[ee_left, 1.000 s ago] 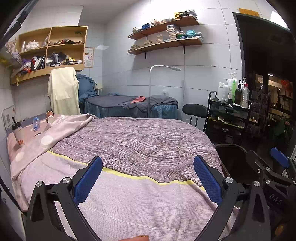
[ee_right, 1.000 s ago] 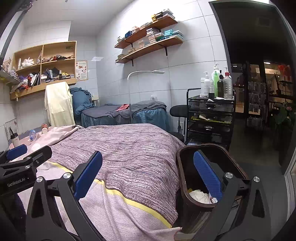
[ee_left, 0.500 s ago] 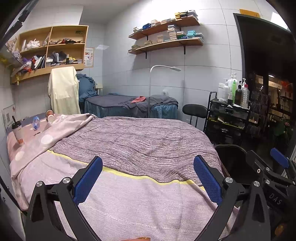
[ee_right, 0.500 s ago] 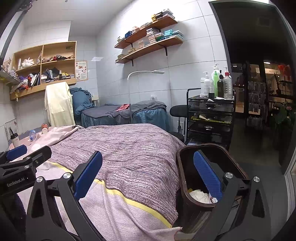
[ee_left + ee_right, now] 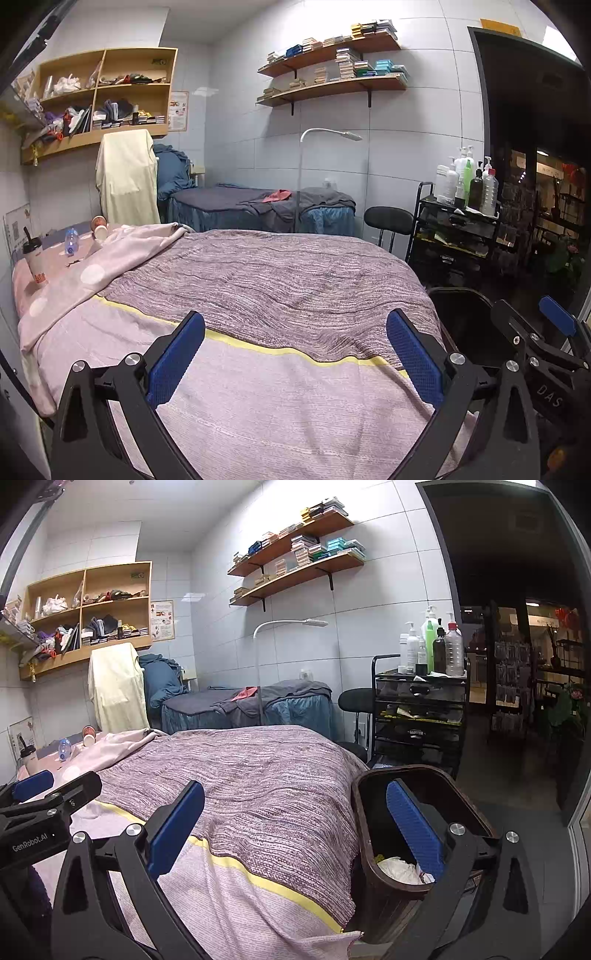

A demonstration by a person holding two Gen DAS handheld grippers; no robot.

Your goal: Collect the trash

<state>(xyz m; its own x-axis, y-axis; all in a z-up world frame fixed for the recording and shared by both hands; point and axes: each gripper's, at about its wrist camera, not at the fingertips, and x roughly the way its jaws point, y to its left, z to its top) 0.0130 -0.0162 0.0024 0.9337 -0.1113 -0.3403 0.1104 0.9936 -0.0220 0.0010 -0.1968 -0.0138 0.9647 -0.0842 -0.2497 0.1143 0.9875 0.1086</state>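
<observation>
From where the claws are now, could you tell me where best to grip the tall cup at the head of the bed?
Grip the tall cup around its mid-body, coming in level from the foot of the bed. It stands upright with a straw sticking out of its dark lid, so a top grasp looks awkward, and the wall is close behind it.

cup [image 5: 36, 264] upright | bottle [image 5: 71, 241] lying | both at bed's far-left corner

You had "GenRobot.AI" readable on the left gripper [image 5: 31, 845] body, right wrist view | "DAS" showed on the right gripper [image 5: 550, 391] body, left wrist view | cup [image 5: 36, 262] print and wall poster [image 5: 161, 620] stayed illegible to you.
</observation>
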